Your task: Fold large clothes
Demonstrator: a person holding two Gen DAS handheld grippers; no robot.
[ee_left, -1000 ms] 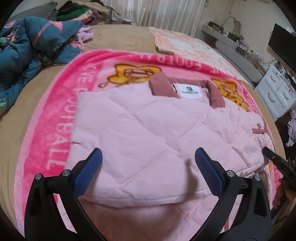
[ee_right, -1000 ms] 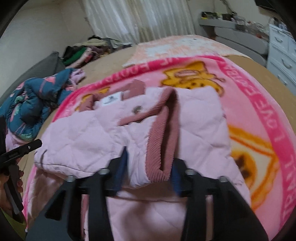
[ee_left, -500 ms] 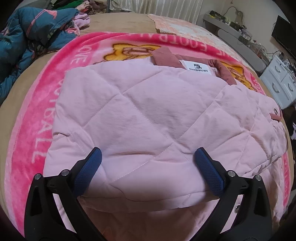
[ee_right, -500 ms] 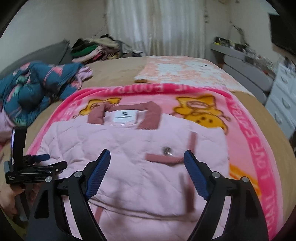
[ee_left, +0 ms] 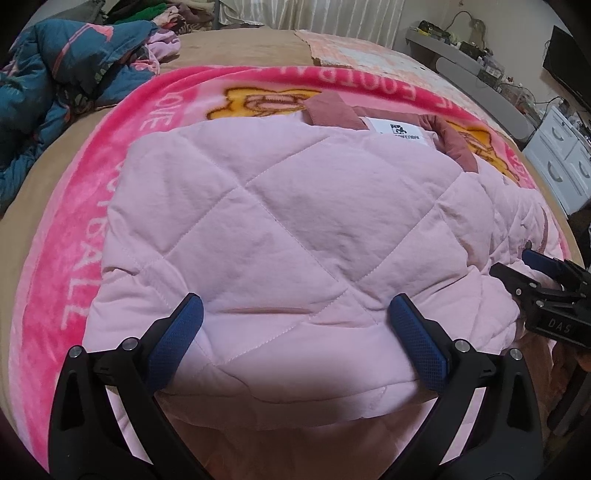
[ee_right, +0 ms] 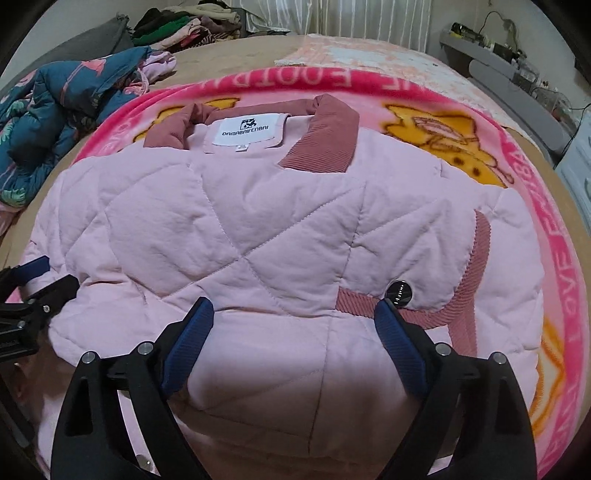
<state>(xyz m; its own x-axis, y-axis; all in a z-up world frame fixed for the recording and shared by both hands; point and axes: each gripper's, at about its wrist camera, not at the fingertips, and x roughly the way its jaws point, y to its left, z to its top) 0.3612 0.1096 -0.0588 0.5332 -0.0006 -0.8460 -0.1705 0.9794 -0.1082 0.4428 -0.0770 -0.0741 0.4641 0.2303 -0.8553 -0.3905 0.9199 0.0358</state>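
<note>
A pale pink quilted jacket (ee_left: 280,221) with a dusty-rose corduroy collar (ee_right: 325,136) and a white label (ee_right: 247,133) lies folded on a pink blanket. It also shows in the right wrist view (ee_right: 240,240). My left gripper (ee_left: 293,306) is open and empty, low over the jacket's near folded edge. My right gripper (ee_right: 293,306) is open and empty, over the near edge beside a dark snap button (ee_right: 398,288). The right gripper also shows in the left wrist view (ee_left: 546,291), at the jacket's right side. The left gripper shows at the left in the right wrist view (ee_right: 29,295).
The pink cartoon blanket (ee_left: 110,155) covers a tan bed (ee_left: 236,48). A blue patterned quilt (ee_left: 55,77) is heaped at the left, with a pile of clothes (ee_right: 184,26) behind it. A peach mat (ee_right: 362,59) lies at the far side. White drawers (ee_left: 561,162) stand at the right.
My right gripper has let go of the jacket's corduroy-trimmed edge and opened. Both grippers have moved lower and closer over the jacket's near edge.
</note>
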